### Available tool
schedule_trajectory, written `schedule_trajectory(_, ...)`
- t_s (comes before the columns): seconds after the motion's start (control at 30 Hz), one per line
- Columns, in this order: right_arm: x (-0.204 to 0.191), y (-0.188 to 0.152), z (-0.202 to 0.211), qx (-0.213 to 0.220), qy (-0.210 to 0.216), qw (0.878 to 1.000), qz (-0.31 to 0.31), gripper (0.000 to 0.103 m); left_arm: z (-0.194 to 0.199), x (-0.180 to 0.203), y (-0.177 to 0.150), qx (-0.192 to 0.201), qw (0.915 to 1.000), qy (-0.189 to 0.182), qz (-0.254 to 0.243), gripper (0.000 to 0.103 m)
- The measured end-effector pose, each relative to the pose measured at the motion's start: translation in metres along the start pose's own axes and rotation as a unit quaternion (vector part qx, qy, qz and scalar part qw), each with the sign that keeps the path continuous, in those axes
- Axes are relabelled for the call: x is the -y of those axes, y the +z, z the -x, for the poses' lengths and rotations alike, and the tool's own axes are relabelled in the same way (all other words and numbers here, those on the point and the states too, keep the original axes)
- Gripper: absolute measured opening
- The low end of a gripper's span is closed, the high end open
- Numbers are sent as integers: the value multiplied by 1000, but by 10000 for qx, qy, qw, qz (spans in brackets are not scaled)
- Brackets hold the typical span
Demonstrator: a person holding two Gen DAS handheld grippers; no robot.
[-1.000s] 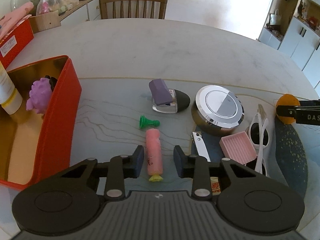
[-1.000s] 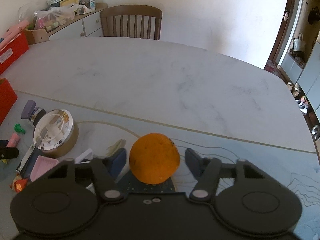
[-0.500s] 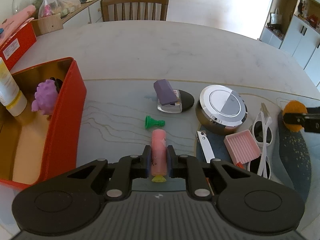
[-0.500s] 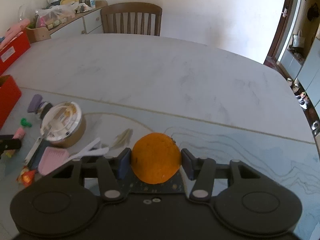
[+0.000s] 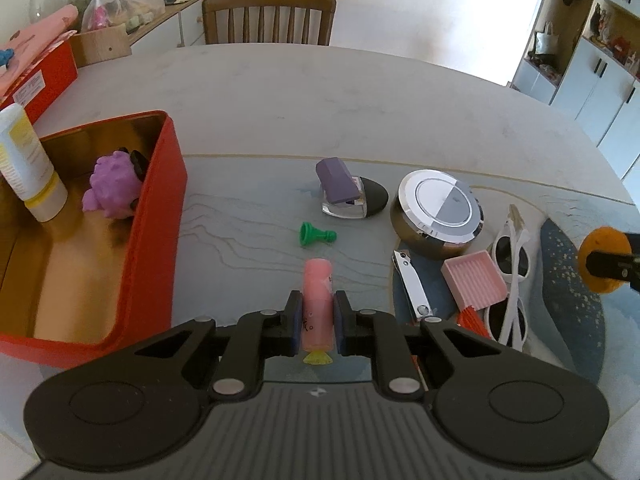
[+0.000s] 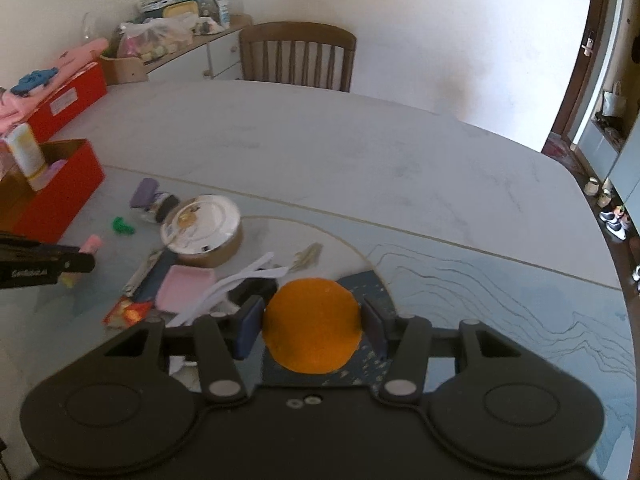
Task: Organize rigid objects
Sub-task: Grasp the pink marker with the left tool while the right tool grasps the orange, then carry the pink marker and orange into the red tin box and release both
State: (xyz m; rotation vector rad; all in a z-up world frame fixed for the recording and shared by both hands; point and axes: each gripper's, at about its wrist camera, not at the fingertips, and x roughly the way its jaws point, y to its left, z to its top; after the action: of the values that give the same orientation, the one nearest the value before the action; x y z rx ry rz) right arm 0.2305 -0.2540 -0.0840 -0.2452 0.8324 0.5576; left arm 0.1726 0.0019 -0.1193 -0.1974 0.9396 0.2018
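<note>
- One marble table [image 5: 360,92] carries everything, with one wooden chair [image 5: 269,16] at its far edge.
- One open red tin [image 5: 160,216] sits to my left; inside I count one white-and-yellow bottle [image 5: 24,160] standing upright and one purple spiky toy [image 5: 114,184] beside it.
- One round silver-lidded case [image 5: 440,206] sits to the right of the middle.
- One pair of white sunglasses [image 5: 512,264] lies just right of that case.
- One orange [image 6: 312,326] is clamped between the pads of my right gripper [image 6: 312,326]; both pads press its sides, over the dark blue patch of the mat.
- One clear bottle with a purple cap [image 5: 340,194] lies on its side, touching a black oval piece.
- One pink ridged tray [image 5: 474,278] rests against the sunglasses.
- One pink tube [image 5: 318,304] with a yellow end is squeezed in my left gripper [image 5: 317,322], its jaws tight on its lower half; the tube points away from me over the table, right of the tin.
- One nail clipper [image 5: 412,286] lies beside the tray.
- One green pawn [image 5: 316,235] lies on its side, just beyond the tube's tip.
</note>
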Motion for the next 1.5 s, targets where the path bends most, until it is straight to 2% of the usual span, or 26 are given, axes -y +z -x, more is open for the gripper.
schedule_trajectory(0.27, -29, 6, 23, 122, 298, 9995, -11, 53, 25, -8, 2, 68, 9996, -264, 24, 16)
schedule_trajectory(0.6, -79, 25, 38, 303, 655, 9973, 157, 53, 59, -40, 11, 225, 9991, -341, 143, 16)
schedule_trajectory(1.07, -175, 64, 30, 491, 961, 9914, 737, 53, 85, -116, 21, 450, 9983, -124, 340, 16)
schedule_trajectory(1.5, -260, 91, -11, 341, 1172, 9843, 1274, 53, 69, -192, 30, 337, 9982, 231, 444, 16)
